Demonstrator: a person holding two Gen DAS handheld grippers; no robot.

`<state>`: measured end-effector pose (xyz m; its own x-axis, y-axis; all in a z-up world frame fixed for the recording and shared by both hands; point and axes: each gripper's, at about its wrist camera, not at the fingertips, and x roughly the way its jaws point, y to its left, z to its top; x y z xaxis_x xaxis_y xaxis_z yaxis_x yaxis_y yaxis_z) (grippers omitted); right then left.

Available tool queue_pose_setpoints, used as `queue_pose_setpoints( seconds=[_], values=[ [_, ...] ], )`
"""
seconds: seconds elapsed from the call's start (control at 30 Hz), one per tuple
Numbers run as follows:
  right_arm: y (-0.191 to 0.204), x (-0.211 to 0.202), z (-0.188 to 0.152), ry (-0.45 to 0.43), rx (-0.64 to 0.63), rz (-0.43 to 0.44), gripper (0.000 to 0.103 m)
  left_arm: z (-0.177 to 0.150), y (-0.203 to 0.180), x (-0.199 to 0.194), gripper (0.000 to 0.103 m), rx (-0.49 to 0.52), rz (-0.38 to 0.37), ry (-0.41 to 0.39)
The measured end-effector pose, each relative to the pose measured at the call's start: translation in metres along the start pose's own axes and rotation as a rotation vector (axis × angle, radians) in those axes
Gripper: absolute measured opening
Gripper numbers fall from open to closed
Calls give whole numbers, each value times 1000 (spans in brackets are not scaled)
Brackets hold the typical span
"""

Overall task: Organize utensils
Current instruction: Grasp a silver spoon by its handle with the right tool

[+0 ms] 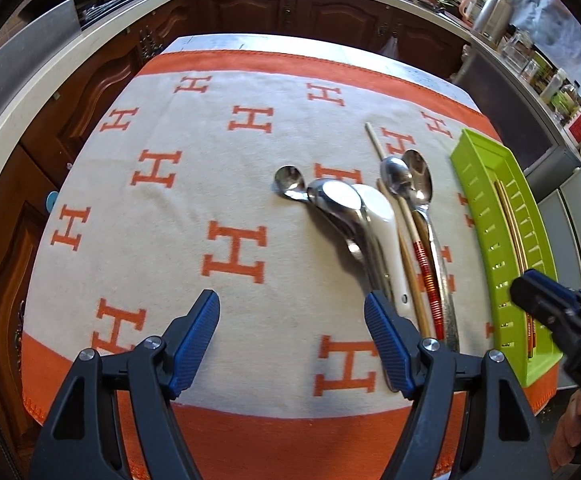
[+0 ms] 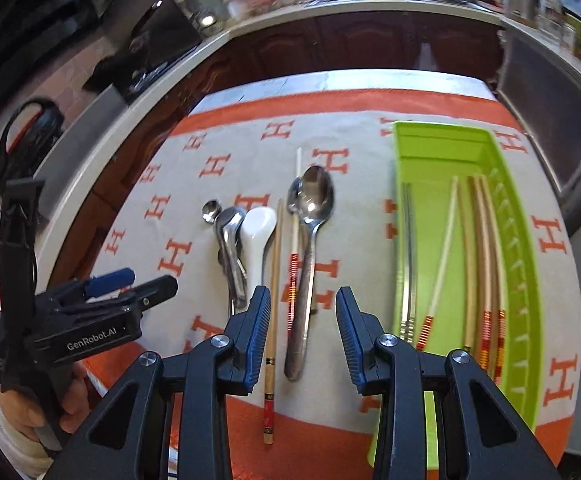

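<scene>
Several utensils lie side by side on an orange-and-cream cloth: steel spoons, a white ceramic spoon and chopsticks. In the right wrist view the large steel spoon, a red-banded chopstick and a plain chopstick lie just ahead of my open, empty right gripper. A lime green tray on the right holds several chopsticks. My left gripper is open and empty above bare cloth, left of the utensils.
The tray also shows at the right in the left wrist view. Dark wood cabinets and a pale countertop ring the table. The left gripper shows at the left edge of the right wrist view.
</scene>
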<state>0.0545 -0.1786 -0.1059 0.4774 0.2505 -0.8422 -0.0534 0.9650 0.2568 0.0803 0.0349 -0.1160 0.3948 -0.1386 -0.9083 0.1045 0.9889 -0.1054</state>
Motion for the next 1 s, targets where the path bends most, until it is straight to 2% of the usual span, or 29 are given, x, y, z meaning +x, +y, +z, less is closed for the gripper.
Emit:
queue_pose_setpoints(
  seconds=[0.13,0.27,0.47,0.67,0.83,1.0],
  values=[
    [4,29,6,70,1,2,22,-1,3,5,73,-2,-10,15],
    [-7,55,20,131,60,19,21,-1,4,9,73,4,-23,21],
    [-11,88,45,174,76,-10,21,2,9,15,73,-9,-36,28],
    [-20,127,60,242,112,0,15,2,17,20,73,-31,-42,37],
    [-21,134,65,219,81,34,9,3,20,26,73,-41,-48,58],
    [-2,127,58,158,-19,-75,6,3,19,29,73,-34,-50,65]
  ],
)
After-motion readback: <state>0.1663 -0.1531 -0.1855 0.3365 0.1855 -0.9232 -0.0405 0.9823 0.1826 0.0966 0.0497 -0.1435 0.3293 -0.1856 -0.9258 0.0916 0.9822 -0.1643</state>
